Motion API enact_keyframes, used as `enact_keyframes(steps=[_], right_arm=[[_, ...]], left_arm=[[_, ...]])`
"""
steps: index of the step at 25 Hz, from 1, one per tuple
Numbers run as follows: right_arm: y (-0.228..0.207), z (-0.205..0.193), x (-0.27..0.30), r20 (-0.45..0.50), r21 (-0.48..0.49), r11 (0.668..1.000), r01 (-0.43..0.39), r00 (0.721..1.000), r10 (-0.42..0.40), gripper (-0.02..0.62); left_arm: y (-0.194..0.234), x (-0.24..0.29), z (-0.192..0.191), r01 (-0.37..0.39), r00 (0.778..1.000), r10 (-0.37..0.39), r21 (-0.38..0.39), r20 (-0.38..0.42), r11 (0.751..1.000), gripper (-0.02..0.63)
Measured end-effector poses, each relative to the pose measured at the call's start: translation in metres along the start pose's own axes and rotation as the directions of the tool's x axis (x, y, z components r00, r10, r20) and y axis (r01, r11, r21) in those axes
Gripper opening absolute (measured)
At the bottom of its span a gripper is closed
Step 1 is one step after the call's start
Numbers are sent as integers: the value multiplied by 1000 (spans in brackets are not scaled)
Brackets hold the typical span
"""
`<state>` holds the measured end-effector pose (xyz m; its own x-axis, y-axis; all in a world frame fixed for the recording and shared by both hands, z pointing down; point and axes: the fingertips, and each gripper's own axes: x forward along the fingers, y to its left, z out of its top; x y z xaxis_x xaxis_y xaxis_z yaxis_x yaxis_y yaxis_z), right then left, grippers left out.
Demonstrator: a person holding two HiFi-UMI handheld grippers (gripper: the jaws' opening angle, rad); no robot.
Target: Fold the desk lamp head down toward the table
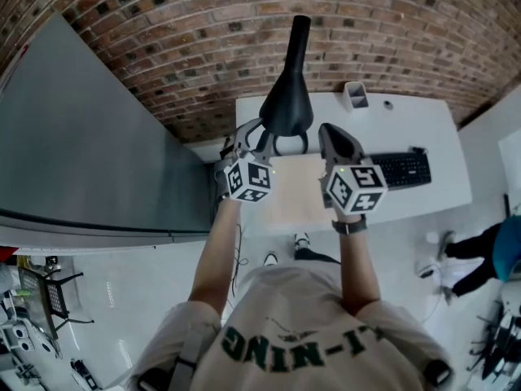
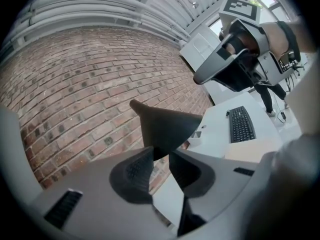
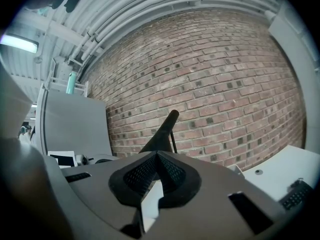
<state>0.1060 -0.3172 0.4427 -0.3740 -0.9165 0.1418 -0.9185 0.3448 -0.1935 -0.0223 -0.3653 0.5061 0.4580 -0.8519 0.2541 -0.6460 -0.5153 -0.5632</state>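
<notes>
**A loose bite on a slick shade**

My left gripper point(image 2: 161, 151) stands about half open. The lower edge of the black lamp head point(image 2: 167, 126) dips just between its tips, but I see neither pad pressing on it, so I hold nothing yet. My right gripper point(image 3: 157, 156) has its tips together and is empty, hanging just beside the shade with nothing to steady.

The lamp head stands over the near part of the white desk point(image 1: 423, 129), still raised, its narrow end slanting up toward the brick wall point(image 1: 163, 47). The fold looks not yet begun.

What worries me:

- Only the rim sits in my jaws, and shallowly. If I bear down before closing, the tips will likely skate off the smooth cone.
- If the hinge is stiff, pulling the head may drag or tip the whole lamp instead of bending it. I cannot see its base, and my right gripper braces nothing.
- A slip to the right would send the shade toward the keyboard point(image 1: 403, 169), and the small white holder point(image 1: 355, 94) stands near.
</notes>
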Motion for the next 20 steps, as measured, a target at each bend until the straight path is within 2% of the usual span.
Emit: enact_keyframes(steps=[5,16,20], right_arm=[[-2,-7,2,-15,8,1000,2,1000,-1,5],[-5,-24,10,-60,21,1000,4,998,-3,5],[-8,-31,13,-72,25,1000,5,997,-3,5]], left_arm=[[-5,8,-7,-7,1000,7,32,0,999,87],[-11,25,-22,-14,1000,14,45,11,999,95],[-15,34,-29,-33,999,35,96,-12,995,97]])
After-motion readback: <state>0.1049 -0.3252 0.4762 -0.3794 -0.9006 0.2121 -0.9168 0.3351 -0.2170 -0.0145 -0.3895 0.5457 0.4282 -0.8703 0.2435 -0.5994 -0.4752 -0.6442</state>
